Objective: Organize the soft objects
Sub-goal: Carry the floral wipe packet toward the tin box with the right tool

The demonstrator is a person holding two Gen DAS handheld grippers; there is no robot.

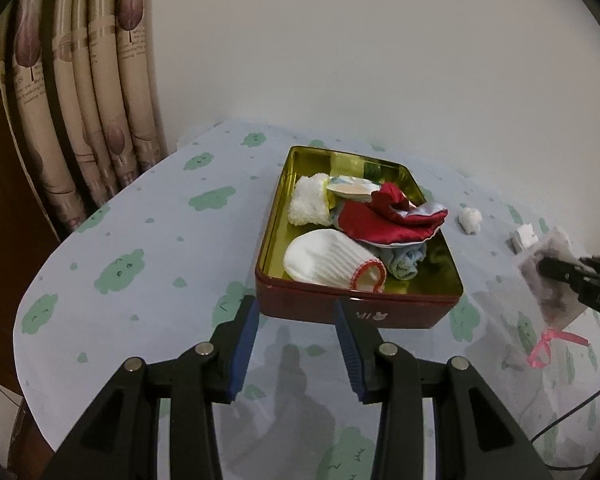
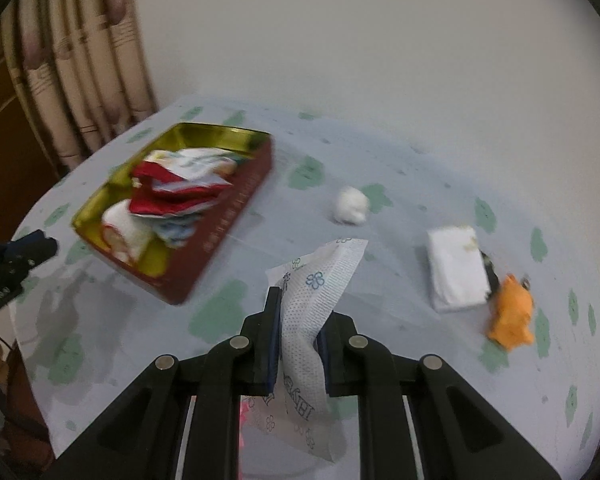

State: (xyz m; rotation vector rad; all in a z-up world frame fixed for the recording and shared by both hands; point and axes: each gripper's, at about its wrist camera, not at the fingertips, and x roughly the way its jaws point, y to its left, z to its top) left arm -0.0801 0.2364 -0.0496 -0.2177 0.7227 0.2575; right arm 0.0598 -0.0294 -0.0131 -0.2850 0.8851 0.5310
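We are looking at a tablecloth [image 1: 140, 248] lying bare to the left of the red tin [image 1: 352, 308], giving free passage on that side. The tin's open top is being crowded by a white sock [image 1: 328, 260], a red cloth [image 1: 384, 220] and a fluffy white piece [image 1: 308, 200]; only a bare strip along its right wall is staying free. To its right, a cotton ball [image 2: 351, 205], a folded white pad [image 2: 456, 268] and an orange toy [image 2: 512, 316] are standing apart, leaving open lanes between them.
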